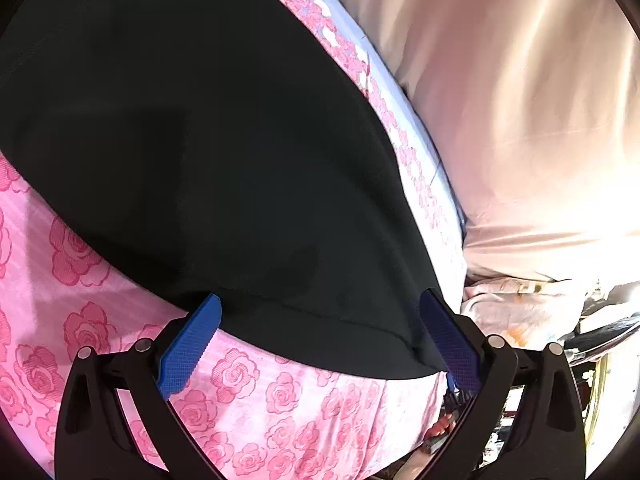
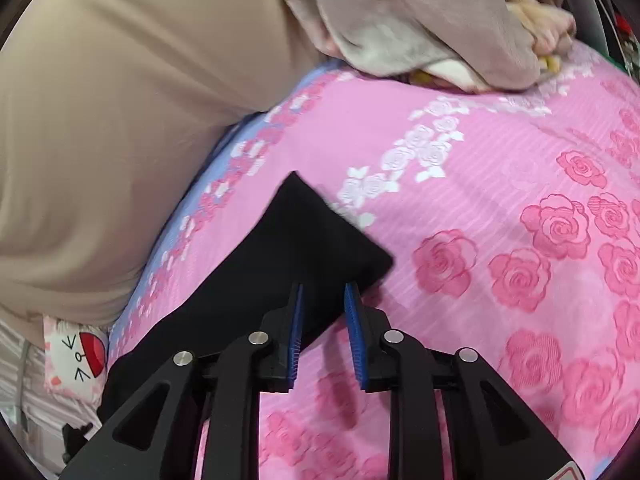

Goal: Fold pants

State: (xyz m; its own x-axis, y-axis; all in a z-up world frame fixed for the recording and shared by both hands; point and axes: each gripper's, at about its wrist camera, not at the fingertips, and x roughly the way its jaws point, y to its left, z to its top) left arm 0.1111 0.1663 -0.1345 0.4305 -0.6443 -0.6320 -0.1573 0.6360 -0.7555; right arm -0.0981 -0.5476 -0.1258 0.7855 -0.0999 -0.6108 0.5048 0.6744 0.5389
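Black pants [image 1: 192, 140] lie spread on a pink rose-patterned bedsheet [image 1: 280, 400]. My left gripper [image 1: 320, 312] is open wide, its blue pads [image 1: 188, 348] on either side of the pants' near hemmed edge, just above the cloth. In the right wrist view a narrow end of the pants [image 2: 296, 240] lies on the sheet [image 2: 500, 200]. My right gripper [image 2: 322, 300] is open with a narrow gap, its blue pads [image 2: 354, 332] at the near edge of that cloth, not closed on it.
A beige pillow [image 1: 520, 120] lies along the far side of the bed, also in the right wrist view [image 2: 100, 120]. A crumpled beige blanket [image 2: 420, 20] sits at the back. A white cartoon-face cushion [image 2: 76, 352] lies at the left bed edge.
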